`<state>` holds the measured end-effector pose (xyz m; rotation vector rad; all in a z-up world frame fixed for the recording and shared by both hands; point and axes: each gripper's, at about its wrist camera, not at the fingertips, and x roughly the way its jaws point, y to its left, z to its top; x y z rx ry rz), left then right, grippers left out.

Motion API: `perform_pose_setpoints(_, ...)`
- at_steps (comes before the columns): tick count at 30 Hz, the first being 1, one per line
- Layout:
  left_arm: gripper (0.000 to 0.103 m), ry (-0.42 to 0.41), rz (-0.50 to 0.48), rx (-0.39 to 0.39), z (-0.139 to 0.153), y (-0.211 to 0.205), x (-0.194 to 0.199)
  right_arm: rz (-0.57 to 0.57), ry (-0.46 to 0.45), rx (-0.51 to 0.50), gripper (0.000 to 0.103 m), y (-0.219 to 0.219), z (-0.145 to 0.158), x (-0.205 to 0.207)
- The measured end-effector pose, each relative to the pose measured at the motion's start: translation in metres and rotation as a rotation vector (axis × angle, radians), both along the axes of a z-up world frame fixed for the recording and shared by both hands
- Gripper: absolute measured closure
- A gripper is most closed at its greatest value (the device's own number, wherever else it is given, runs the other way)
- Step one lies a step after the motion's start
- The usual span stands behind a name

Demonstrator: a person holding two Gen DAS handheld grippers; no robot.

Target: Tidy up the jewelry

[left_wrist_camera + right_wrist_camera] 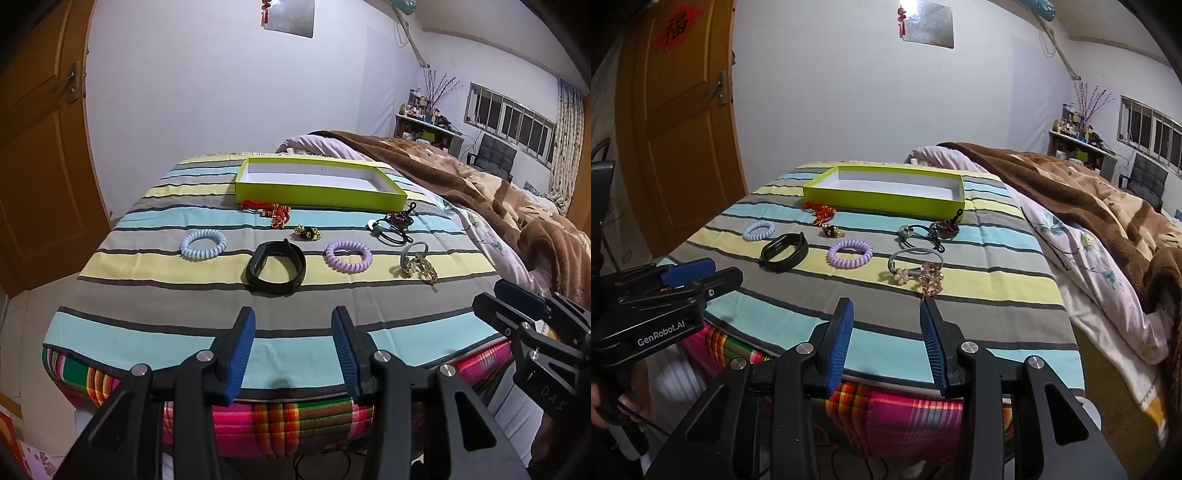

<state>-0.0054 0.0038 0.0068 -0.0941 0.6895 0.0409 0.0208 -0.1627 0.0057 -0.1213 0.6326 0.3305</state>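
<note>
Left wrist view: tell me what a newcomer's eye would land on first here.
The shallow lime-green cardboard box with its white, empty inside stands out at the far end of the striped cloth. In front of it lie scattered pieces: a black rubber wristband in the middle, flanked by a pale blue spiral hair tie on the left and a lilac spiral hair tie on the right. Nearest, the left gripper hovers with jaws open and empty.

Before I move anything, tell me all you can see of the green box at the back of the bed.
The green box is a shallow, open rectangular tray, apparently cardboard: lime-green outer walls, white inside, no lid in view. It looks empty. It lies flat on the striped cover, long side toward the cameras, beyond all the jewelry. A red tasselled ornament lies by its front wall near one end; whether they touch is unclear.
</note>
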Motion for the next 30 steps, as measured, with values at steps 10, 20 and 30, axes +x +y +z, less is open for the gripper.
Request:
perform_pose_setpoints(10, 0.058, -0.016, 0.006, -0.003, 0.0031, 0.0019, -0.0040, 0.000, -0.001, -0.002, 0.064, -0.0002, 0.0018, -0.0001)
perform_pose_setpoints(20, 0.058, -0.026, 0.010, 0.001, 0.0022, 0.0034, -0.0066, -0.003, -0.007, -0.004, 0.064, -0.0005, 0.0045, -0.0011)
perform_pose_setpoints(30, 0.058, -0.035, 0.015, 0.009, 0.0035, 0.0048, -0.0069, -0.004, -0.008, -0.005, 0.064, -0.0004, 0.0045, -0.0009)
